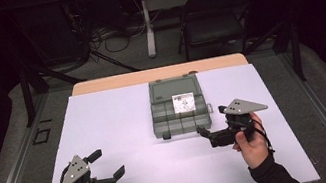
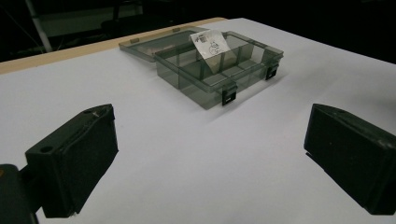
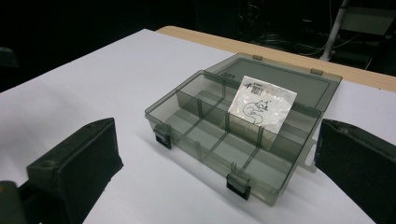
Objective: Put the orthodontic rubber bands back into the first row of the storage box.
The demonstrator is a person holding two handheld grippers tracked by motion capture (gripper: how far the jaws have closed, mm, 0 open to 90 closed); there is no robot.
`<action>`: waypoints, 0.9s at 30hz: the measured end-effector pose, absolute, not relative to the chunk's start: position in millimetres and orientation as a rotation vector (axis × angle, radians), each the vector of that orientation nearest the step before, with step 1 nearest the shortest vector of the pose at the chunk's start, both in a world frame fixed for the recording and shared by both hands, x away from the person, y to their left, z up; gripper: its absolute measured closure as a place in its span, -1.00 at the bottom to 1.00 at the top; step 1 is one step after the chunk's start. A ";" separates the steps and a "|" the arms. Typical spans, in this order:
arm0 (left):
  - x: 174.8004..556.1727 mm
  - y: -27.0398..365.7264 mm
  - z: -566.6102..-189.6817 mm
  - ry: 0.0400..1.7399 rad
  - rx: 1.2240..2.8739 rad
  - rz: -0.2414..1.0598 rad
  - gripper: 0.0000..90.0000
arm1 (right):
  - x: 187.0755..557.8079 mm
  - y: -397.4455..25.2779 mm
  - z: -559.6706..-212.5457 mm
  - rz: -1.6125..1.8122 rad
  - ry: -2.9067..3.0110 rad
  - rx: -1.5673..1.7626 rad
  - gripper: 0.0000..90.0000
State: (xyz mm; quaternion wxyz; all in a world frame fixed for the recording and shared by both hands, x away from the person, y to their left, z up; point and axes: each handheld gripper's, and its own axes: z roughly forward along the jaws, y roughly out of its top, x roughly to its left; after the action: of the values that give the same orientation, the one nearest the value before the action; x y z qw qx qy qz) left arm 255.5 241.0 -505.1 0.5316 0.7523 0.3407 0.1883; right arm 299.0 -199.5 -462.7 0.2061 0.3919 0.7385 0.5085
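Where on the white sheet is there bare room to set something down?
Bare: the whole stretch left of the open organizer box, and the strip between the left gripper and right gripper. Crowded: the box's front right corner, where the right gripper sits close. The box's compartments hold one small packet.

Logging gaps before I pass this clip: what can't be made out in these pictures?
- Print on the small clear plastic bag leaning in the smoky translucent compartment box: too small in each view.
- Box floor behind the bag: hidden by it, right gripper view.
- Right gripper jaw tips: dark and small in the high view; cut by edges in the right gripper view.
- Left gripper: body cut off by the left gripper view's bottom edge.
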 end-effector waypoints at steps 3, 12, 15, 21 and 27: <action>255.1 241.1 -504.9 0.812 1.793 0.451 -0.94 | 288.2 -204.1 -464.3 1.413 2.045 1.084 -1.00; 254.4 241.7 -504.5 0.812 1.787 0.457 -0.94 | 254.4 -212.3 -478.9 1.366 2.028 1.060 -1.00; 254.7 242.0 -504.5 0.813 1.785 0.458 -0.94 | 246.4 -214.2 -485.5 1.366 2.038 1.051 -1.00; 254.6 241.9 -504.6 0.814 1.781 0.457 -0.94 | 237.0 -219.2 -492.4 1.384 2.030 1.045 -1.00; 254.2 242.0 -504.3 0.813 1.780 0.457 -0.94 | 234.1 -223.0 -498.2 1.411 2.014 1.065 -1.00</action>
State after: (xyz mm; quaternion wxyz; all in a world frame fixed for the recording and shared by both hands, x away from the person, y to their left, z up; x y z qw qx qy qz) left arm 254.2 242.0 -504.3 0.5362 0.7476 0.3415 0.1921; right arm 234.1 -223.0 -498.2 0.2288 0.3869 0.7316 0.5126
